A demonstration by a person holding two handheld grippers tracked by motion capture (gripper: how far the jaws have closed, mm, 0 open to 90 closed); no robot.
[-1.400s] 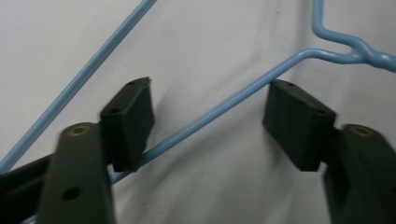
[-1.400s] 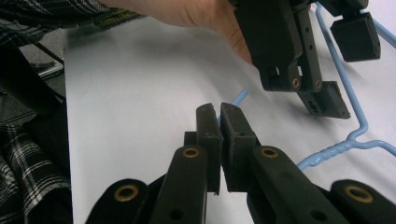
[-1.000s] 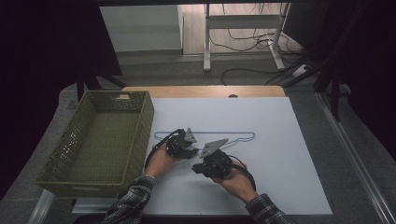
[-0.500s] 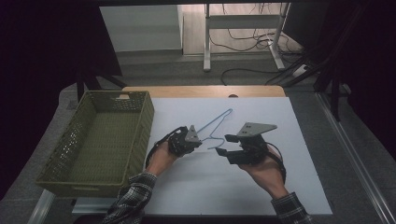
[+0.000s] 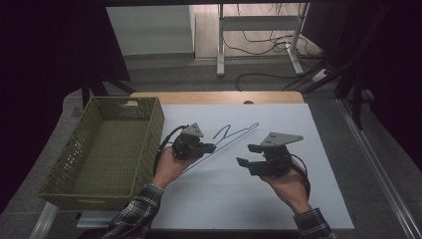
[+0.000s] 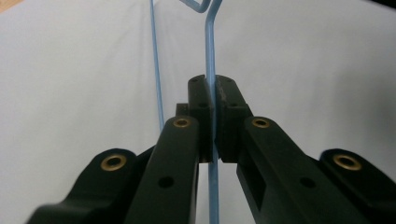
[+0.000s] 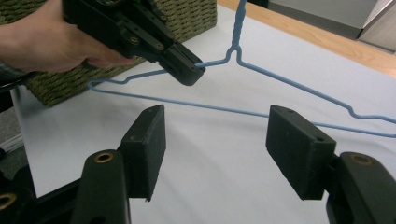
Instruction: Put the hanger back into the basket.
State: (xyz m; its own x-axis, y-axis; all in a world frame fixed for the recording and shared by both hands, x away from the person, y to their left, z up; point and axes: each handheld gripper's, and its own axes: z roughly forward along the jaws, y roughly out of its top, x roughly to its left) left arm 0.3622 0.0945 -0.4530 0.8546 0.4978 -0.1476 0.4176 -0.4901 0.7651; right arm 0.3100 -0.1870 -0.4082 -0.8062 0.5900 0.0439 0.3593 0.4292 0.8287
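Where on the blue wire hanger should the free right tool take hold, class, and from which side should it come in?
Grip the long straight bottom wire of the hanger, probably from the open table side facing the right tool. That wire runs bare and level across its open jaws, while the left tool is already shut on the shoulder wire beside the neck, so a second hold far from it should steady the frame.

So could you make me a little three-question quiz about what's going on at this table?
1. True or false: the left gripper is clamped on the blue wire hanger.
2. The right gripper is: A) holding the hanger, B) open and holding nothing, C) inside the basket.
3. Which side of the white table does the green basket sit on in the high view?

Key: 1 true. 2 B; its jaws have just been opening. 3 the left side.
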